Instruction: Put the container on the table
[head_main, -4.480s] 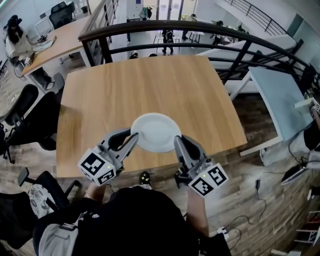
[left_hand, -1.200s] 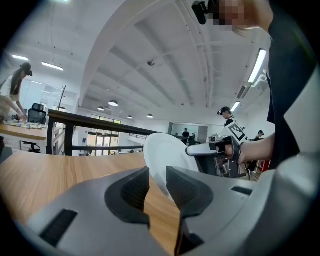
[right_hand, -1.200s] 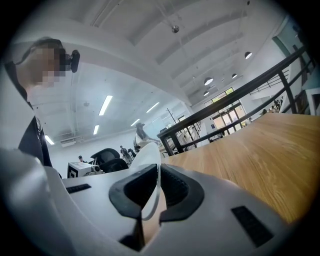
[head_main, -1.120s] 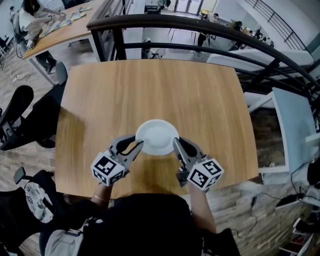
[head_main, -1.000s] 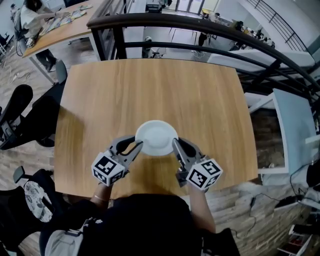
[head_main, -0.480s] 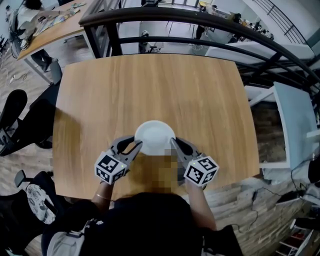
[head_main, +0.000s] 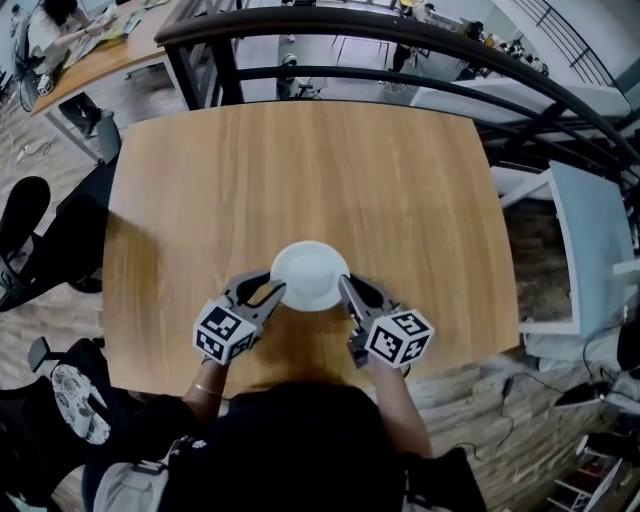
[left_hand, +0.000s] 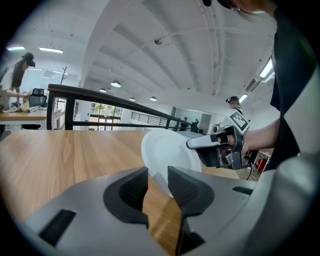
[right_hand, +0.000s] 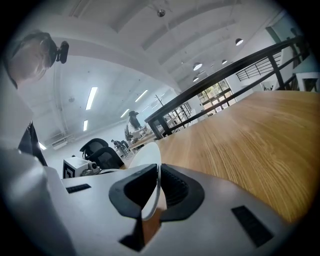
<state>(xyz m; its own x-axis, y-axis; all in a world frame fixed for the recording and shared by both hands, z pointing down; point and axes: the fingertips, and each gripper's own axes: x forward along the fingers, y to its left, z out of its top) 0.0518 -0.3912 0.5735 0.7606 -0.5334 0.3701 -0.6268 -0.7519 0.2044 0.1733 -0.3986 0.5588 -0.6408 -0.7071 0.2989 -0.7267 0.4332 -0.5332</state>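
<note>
A shallow white container (head_main: 310, 275), shaped like a plate, hangs just over the near middle of the wooden table (head_main: 300, 160). My right gripper (head_main: 345, 288) is shut on its right rim; in the right gripper view the thin rim (right_hand: 146, 159) is pinched between the pads (right_hand: 159, 185). My left gripper (head_main: 275, 290) is at the left rim. Its jaws have just been opening; the rim (left_hand: 167, 155) lies between them (left_hand: 157, 181) with a gap showing wood, so the pads do not press on it.
A black railing (head_main: 350, 30) runs along the table's far edge. Black office chairs (head_main: 30, 230) stand to the left and a pale table (head_main: 590, 240) to the right. The near table edge (head_main: 300, 375) is just behind the grippers.
Both grippers and the container have sunk a little toward the tabletop. The left jaws stand slightly wider than before.
</note>
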